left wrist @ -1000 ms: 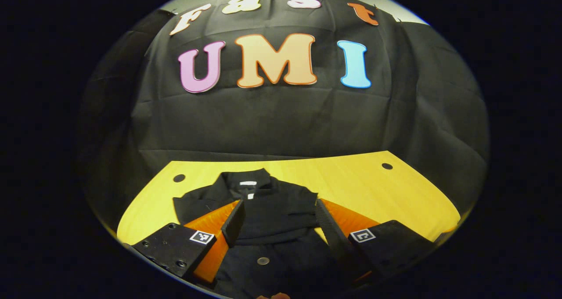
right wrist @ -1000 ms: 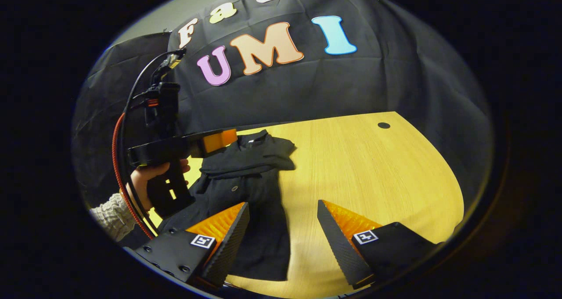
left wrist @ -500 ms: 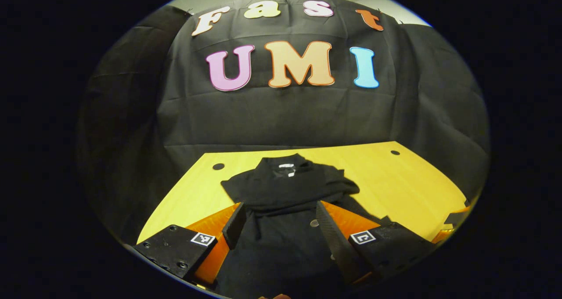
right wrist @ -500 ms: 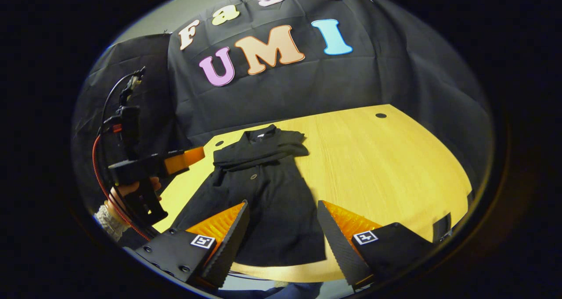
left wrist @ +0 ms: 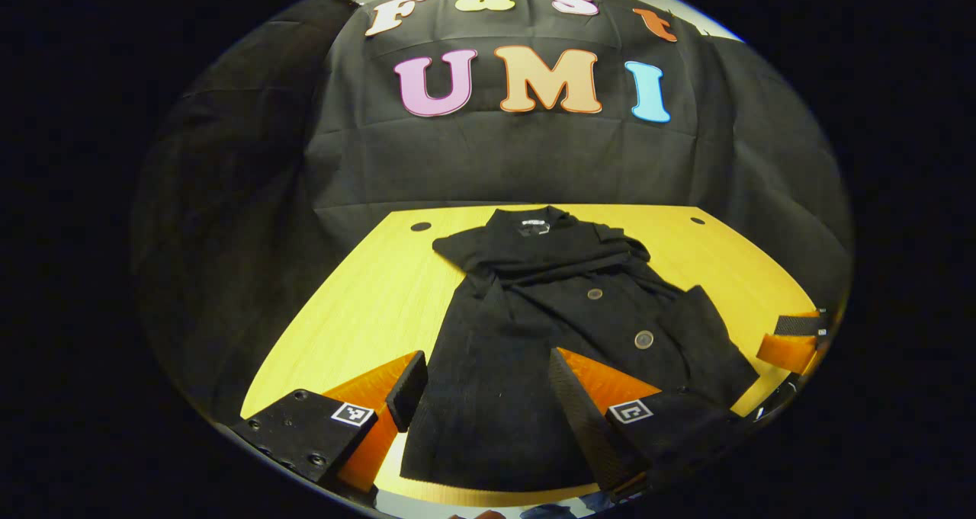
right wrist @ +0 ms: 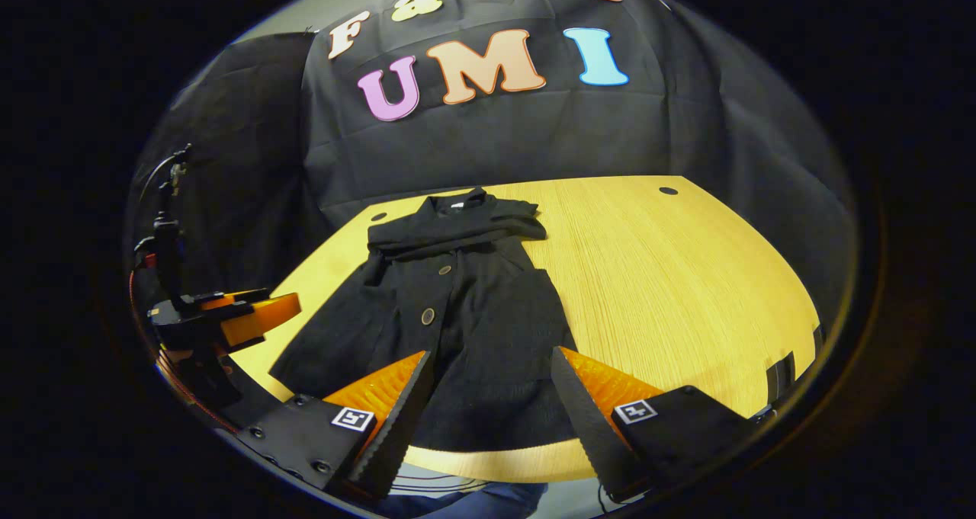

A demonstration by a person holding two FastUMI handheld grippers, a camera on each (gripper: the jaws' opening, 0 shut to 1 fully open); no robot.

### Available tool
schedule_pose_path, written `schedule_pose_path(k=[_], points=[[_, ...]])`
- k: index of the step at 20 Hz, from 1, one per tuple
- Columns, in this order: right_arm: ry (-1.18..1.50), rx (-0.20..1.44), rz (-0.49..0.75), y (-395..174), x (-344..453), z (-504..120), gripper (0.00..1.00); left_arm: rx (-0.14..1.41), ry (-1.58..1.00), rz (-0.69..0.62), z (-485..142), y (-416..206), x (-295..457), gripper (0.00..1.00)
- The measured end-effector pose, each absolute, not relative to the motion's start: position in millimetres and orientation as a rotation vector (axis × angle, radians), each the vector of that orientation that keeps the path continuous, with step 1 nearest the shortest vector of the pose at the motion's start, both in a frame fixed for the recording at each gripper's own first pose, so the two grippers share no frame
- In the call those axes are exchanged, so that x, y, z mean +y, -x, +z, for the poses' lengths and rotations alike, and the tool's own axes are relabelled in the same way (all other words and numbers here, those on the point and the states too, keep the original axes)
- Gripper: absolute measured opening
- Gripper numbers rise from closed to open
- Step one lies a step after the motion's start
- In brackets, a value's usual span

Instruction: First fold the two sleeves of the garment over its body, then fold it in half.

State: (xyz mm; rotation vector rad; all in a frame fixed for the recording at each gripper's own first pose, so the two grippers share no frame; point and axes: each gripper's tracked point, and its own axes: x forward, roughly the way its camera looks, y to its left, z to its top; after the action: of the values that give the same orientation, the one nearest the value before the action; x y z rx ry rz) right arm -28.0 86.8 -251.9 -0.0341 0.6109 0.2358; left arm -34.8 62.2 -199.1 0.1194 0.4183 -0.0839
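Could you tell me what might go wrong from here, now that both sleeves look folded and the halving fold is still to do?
1. The sleeves lie loosely bunched across the chest of the garment; lifting the hem could let them slide out.
2. Both the left tool and the right tool hover open above the hem, so uneven grasps may skew the fold.
3. The hem sits near the table edge and might slip off.

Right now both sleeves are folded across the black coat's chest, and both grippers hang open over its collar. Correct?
Not quite: both open grippers, the left gripper and the right gripper, hang over the coat's hem, nearest the table edge, as each gripper view shows. The rest stands.
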Motion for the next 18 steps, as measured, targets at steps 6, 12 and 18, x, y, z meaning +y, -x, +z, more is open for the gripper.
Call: schedule_pose_path(k=[6, 12, 18], points=[[0.094, 0.652, 0.186, 29.0, 77.5, -286.9, 0.98, 0.506, -0.117, -0.073, -243.6, 82.9, 78.3, 0.96], [0.140, 0.691, 0.144, 36.3, 58.5, -312.9, 0.98, 0.563, -0.125, -0.051, -268.4, 108.7, 89.3, 0.96], [0.199, 0.727, 0.138, 43.8, 54.4, -331.8, 0.99, 0.632, -0.127, -0.033, -291.5, 121.3, 97.8, 0.96]])
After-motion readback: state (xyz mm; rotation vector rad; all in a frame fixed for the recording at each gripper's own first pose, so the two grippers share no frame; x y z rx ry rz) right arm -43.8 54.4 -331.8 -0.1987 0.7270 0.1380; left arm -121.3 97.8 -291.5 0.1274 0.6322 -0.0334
